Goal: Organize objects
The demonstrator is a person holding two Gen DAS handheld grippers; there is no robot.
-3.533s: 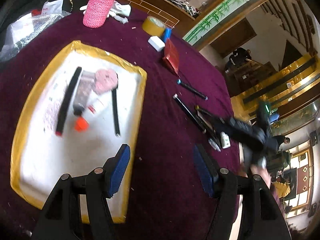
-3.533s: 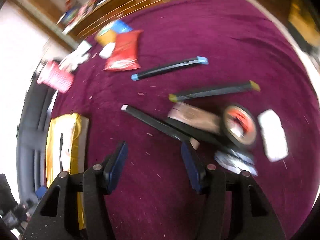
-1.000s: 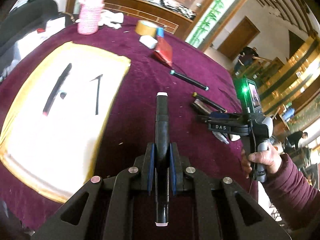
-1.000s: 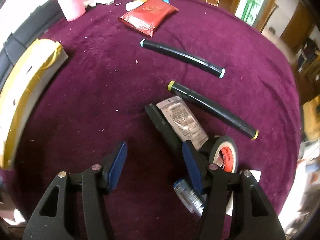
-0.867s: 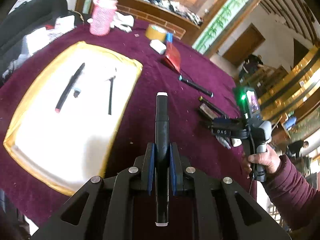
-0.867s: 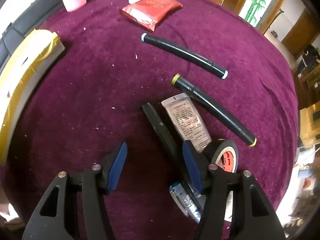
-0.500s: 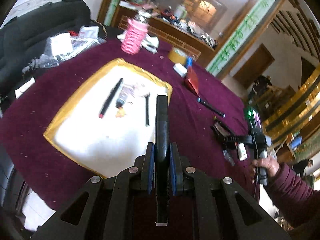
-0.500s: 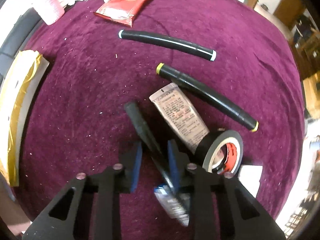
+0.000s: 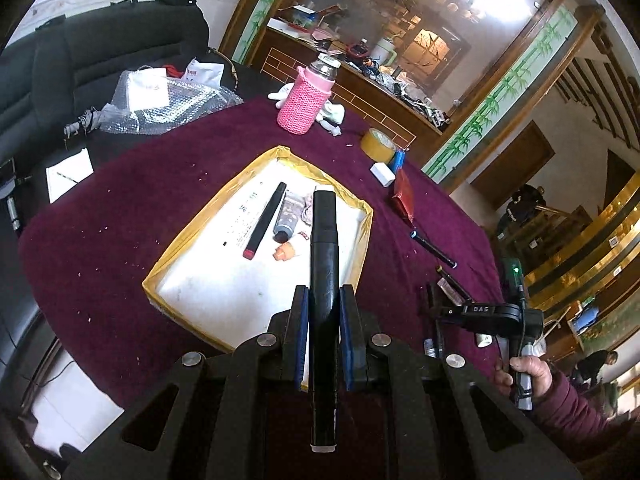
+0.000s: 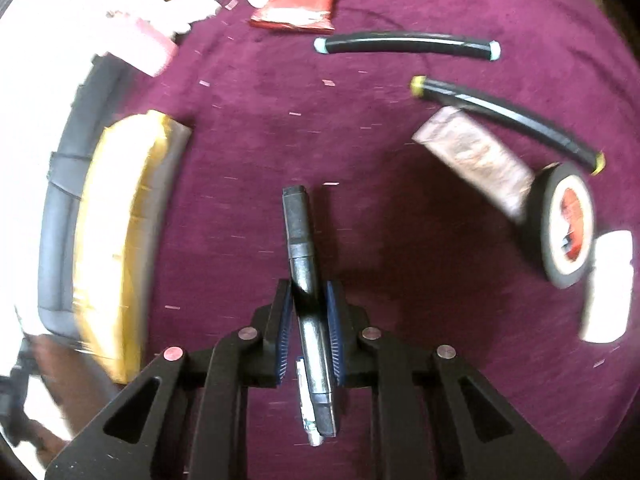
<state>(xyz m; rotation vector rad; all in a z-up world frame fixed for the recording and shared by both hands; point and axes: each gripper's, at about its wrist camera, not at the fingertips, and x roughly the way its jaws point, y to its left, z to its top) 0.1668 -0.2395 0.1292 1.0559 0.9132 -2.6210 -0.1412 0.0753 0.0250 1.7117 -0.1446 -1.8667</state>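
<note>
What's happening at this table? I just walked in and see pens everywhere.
A person is sorting clutter into the yellow-rimmed tray. The left hand-held gripper holds a black marker above the tray. The right hand-held gripper is closing on another dark marker over the purple cloth.

a table [image 9: 132,204] covered in purple cloth, strewn with small objects.
on it are seen a yellow-rimmed tray [image 9: 188,248], a pink knitted bottle [image 9: 306,100], a tan tape roll [image 9: 378,144], a red packet [image 10: 300,0], two black markers [image 10: 408,46], a black tape roll [image 10: 560,224] and a sachet [image 10: 476,160].
</note>
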